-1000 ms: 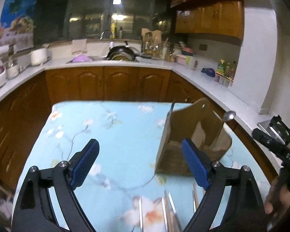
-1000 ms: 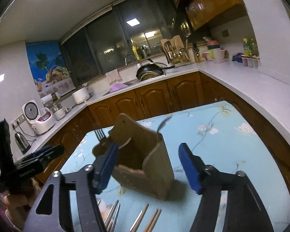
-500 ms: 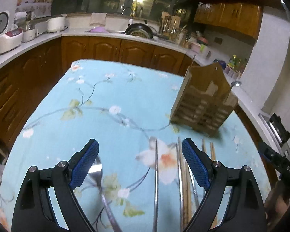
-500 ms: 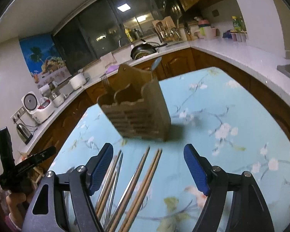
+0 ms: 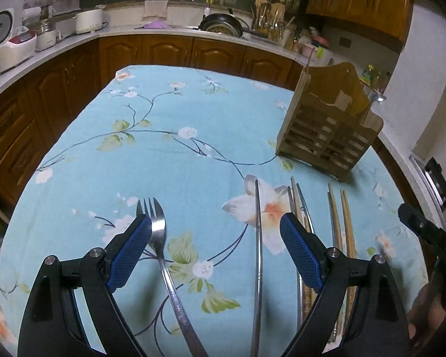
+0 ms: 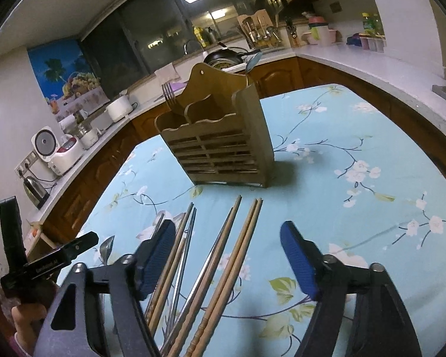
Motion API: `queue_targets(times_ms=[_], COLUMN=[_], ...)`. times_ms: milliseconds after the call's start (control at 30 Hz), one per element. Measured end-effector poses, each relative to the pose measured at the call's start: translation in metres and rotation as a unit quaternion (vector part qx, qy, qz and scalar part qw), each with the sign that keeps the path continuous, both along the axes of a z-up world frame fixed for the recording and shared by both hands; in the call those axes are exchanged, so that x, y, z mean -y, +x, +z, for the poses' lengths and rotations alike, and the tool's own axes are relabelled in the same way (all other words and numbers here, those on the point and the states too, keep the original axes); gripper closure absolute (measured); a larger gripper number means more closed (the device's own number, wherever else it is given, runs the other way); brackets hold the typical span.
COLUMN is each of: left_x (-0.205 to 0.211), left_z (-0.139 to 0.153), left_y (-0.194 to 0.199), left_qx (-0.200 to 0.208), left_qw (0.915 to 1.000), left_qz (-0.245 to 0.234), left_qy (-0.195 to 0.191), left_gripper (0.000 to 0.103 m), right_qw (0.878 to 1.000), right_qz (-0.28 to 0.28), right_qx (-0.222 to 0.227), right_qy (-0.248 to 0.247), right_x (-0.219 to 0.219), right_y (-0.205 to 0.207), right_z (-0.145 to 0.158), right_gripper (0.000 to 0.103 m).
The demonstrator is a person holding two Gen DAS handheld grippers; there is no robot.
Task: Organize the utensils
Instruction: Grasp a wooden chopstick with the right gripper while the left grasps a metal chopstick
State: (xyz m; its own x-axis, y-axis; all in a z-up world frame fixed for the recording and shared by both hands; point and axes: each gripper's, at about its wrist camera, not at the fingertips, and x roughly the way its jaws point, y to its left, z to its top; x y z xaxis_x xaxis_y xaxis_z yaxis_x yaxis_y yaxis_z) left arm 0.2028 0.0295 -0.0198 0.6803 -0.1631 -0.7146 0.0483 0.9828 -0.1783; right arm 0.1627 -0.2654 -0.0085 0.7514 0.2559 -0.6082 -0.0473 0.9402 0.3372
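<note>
A wooden utensil holder stands on the blue floral tablecloth; it also shows in the right wrist view, with a fork and a spoon upright in it. My left gripper is open above a metal fork and a metal chopstick lying on the cloth. My right gripper is open above several wooden chopsticks and metal chopsticks. Both grippers are empty.
Brown cabinets and a white counter ring the table, with a rice cooker, kettle and pan on it. The right gripper's body shows at the right edge of the left wrist view.
Both grippers have tilted down and pulled back toward the near table edge. The fork and chopsticks on the cloth have come into view between the fingers. The holder now sits farther away.
</note>
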Motion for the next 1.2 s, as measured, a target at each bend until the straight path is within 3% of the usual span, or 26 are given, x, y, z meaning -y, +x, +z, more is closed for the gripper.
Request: queue_targets(times_ms=[167, 300, 400, 767, 833, 900, 1067, 1133, 1200], left_x=[0.012, 0.022, 0.030, 0.055, 0.060, 0.064, 0.078, 0.080, 0.083], left_z=[-0.008, -0.015, -0.020, -0.035, -0.039, -0.045, -0.049, -0.049, -0.049], left_y=[0.014, 0.025, 0.036, 0.071, 0.077, 0.082, 0.086, 0.087, 0.088], left_qx=[-0.025, -0.041, -0.055, -0.083, -0.090, -0.103, -0.091, -0.089, -0.086], left_qw=[0.9993, 0.9980, 0.9966, 0.9917, 0.9900, 0.9881, 0.9857, 0.9850, 0.9845], left_qz=[-0.018, -0.034, -0.046, -0.073, -0.082, -0.087, -0.093, -0.099, -0.105], left_qy=[0.019, 0.034, 0.041, 0.065, 0.071, 0.073, 0.107, 0.109, 0.110], left_gripper=[0.014, 0.022, 0.031, 0.046, 0.052, 0.065, 0.066, 0.071, 0.086], right_qw=[0.999, 0.998, 0.997, 0.993, 0.992, 0.992, 0.990, 0.989, 0.988], right_qz=[-0.004, -0.006, -0.007, -0.005, -0.005, -0.008, -0.011, -0.009, -0.006], right_qx=[-0.030, -0.057, -0.074, -0.113, -0.120, -0.118, -0.121, -0.120, -0.117], right_qy=[-0.016, -0.029, -0.034, -0.033, -0.039, -0.049, -0.068, -0.084, -0.100], right_x=[-0.003, -0.004, -0.004, -0.008, -0.009, -0.010, -0.012, -0.016, -0.021], right_y=[0.013, 0.027, 0.038, 0.067, 0.070, 0.072, 0.082, 0.086, 0.091], right_z=[-0.011, -0.024, -0.033, -0.058, -0.062, -0.062, -0.063, -0.063, -0.063], right_gripper=[0.063, 0.078, 0.080, 0.083, 0.086, 0.089, 0.095, 0.095, 0.094])
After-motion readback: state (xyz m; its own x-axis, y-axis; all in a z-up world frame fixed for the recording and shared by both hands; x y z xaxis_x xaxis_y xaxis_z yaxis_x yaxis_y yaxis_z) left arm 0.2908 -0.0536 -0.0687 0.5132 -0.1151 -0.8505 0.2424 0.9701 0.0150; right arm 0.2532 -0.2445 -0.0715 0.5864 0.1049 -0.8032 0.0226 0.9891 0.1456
